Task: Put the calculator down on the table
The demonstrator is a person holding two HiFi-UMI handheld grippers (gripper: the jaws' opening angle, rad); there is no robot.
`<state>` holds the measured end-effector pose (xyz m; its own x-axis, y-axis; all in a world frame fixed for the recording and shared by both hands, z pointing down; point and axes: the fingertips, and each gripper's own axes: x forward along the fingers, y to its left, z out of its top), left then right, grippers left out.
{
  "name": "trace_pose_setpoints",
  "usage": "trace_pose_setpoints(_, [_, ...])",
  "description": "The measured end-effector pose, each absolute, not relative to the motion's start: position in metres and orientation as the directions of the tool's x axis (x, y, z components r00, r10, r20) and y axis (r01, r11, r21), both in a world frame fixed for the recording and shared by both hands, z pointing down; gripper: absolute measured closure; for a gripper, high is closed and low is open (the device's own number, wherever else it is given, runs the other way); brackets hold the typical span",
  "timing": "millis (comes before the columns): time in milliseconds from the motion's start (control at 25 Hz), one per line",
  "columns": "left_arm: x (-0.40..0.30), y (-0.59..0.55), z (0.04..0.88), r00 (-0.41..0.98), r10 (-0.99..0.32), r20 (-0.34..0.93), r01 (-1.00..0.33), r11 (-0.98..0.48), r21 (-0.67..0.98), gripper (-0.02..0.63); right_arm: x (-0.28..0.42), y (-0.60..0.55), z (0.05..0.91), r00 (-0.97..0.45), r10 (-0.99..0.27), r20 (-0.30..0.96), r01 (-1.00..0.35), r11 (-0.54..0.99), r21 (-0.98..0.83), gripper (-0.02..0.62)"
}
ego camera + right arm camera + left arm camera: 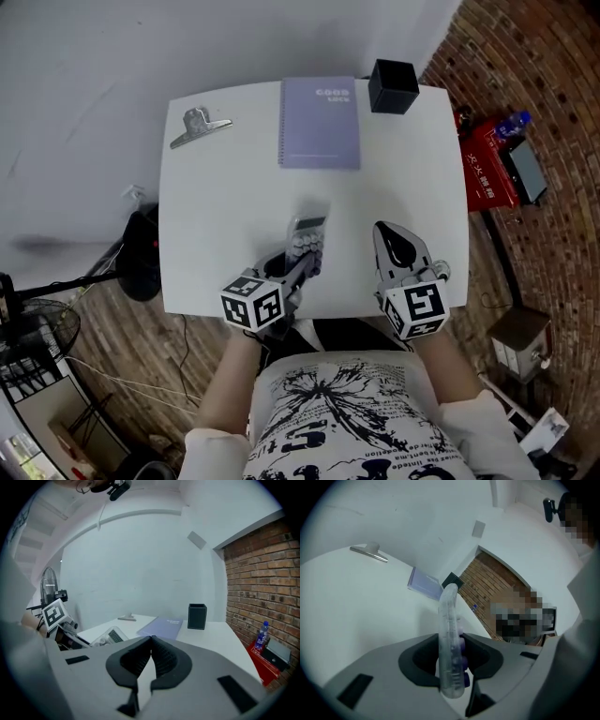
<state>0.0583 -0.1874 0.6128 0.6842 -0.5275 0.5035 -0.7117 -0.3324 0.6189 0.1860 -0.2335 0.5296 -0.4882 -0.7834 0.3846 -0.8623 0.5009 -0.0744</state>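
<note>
Calculator (307, 234): gripped edge-on over the table's near edge, slightly tilted; whether it touches the top cannot be told.
Left gripper (298, 265): jaws partly closed, pads pressing on both faces of the calculator.
Right gripper (392, 246): jaws together, nothing between them, just beside the calculator.
Table (216, 216): white.
Far side: purple notebook (320, 122), black box (393, 86), metal clip (199, 127).
</note>
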Motion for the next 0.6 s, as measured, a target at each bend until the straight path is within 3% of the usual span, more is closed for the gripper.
trace_pose_setpoints(440, [0.045, -0.205, 0.631, 0.617, -0.503, 0.605, -0.765, -0.206, 0.610, 0.427, 0.182, -0.235, 0.538, -0.512, -0.757, 0.405, -0.847, 0.522, -0.095, 0.581])
trace_pose_setpoints(600, [0.035, -0.208, 0.641, 0.561, -0.525, 0.640, -0.805, -0.167, 0.570, 0.386, 0.183, -0.238, 0.542, -0.511, -0.753, 0.415, -0.848, 0.522, -0.096, 0.581])
